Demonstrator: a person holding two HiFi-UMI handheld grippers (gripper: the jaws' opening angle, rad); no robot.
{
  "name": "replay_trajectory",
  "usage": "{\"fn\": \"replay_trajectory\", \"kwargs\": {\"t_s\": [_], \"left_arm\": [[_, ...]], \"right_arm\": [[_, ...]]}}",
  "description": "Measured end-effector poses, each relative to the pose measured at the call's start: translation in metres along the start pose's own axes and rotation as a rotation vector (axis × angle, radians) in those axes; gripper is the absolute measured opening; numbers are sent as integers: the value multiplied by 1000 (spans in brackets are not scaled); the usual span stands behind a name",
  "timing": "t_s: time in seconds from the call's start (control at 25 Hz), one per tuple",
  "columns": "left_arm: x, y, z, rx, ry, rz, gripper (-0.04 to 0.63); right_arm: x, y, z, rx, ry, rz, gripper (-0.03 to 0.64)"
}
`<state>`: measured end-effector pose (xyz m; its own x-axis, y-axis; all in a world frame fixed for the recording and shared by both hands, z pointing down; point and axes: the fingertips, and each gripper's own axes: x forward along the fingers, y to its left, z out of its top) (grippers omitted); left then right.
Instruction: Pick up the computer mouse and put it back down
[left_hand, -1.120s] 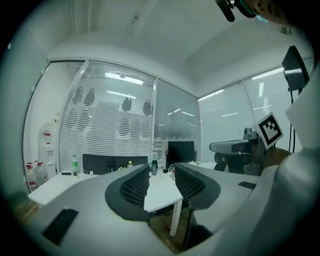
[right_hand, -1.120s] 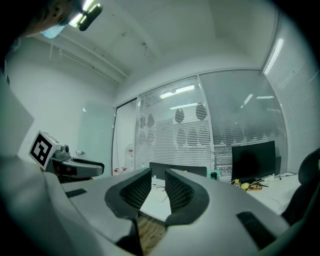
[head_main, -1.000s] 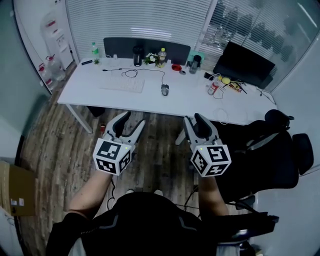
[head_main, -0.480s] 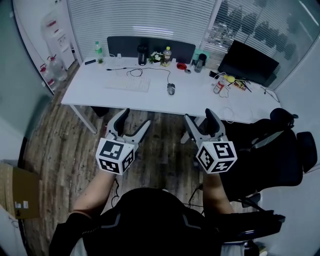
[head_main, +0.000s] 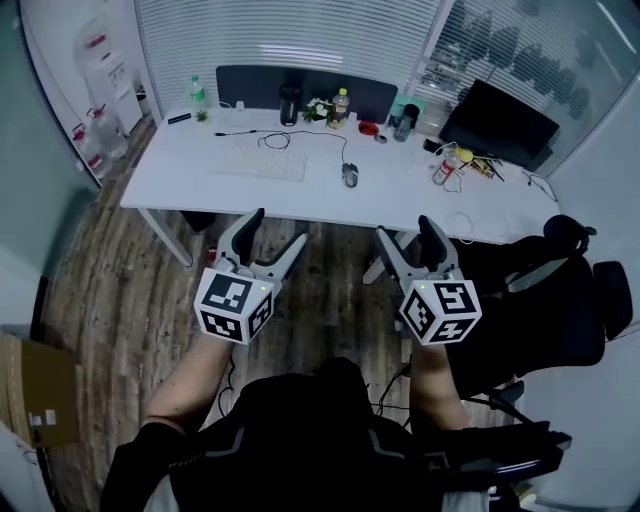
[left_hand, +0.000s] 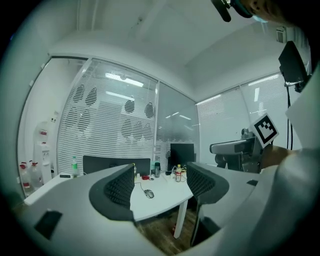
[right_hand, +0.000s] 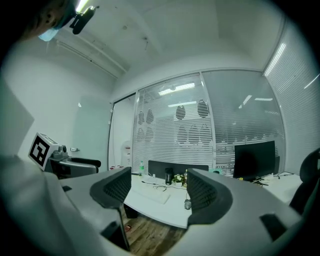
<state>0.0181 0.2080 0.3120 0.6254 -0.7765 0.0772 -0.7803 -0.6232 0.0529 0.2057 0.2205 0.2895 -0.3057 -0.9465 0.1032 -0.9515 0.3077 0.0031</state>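
**Approach stage: mouse not yet reached**

The computer mouse (head_main: 349, 175) is seen lying on the white desk (head_main: 180, 175), just right of the keyboard (head_main: 262, 165). The left gripper (head_main: 275, 232) and right gripper (head_main: 407, 232) are held short of the desk edge, well apart from the mouse. Both sets of jaws have just been opening and are spread wide, with nothing between them. The step is judged to be the approach. Next, one gripper would need to be carried over the desk and lowered astride the mouse.

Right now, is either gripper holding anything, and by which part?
Nothing held. Left gripper and right gripper have just been opening their jaws, with nothing between them; the mouse lies on the desk.
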Motion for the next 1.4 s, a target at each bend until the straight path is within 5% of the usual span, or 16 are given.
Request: {"fn": "replay_trajectory", "kwargs": {"t_s": [0.44,1.4], "left_arm": [[59,44,-11,14,37,44,325],[295,107,-5,-35,103,163,327]], "right_arm": [[84,-29,-8,19,7,51,344],[279,-193,-11,42,32,206,344]]}}
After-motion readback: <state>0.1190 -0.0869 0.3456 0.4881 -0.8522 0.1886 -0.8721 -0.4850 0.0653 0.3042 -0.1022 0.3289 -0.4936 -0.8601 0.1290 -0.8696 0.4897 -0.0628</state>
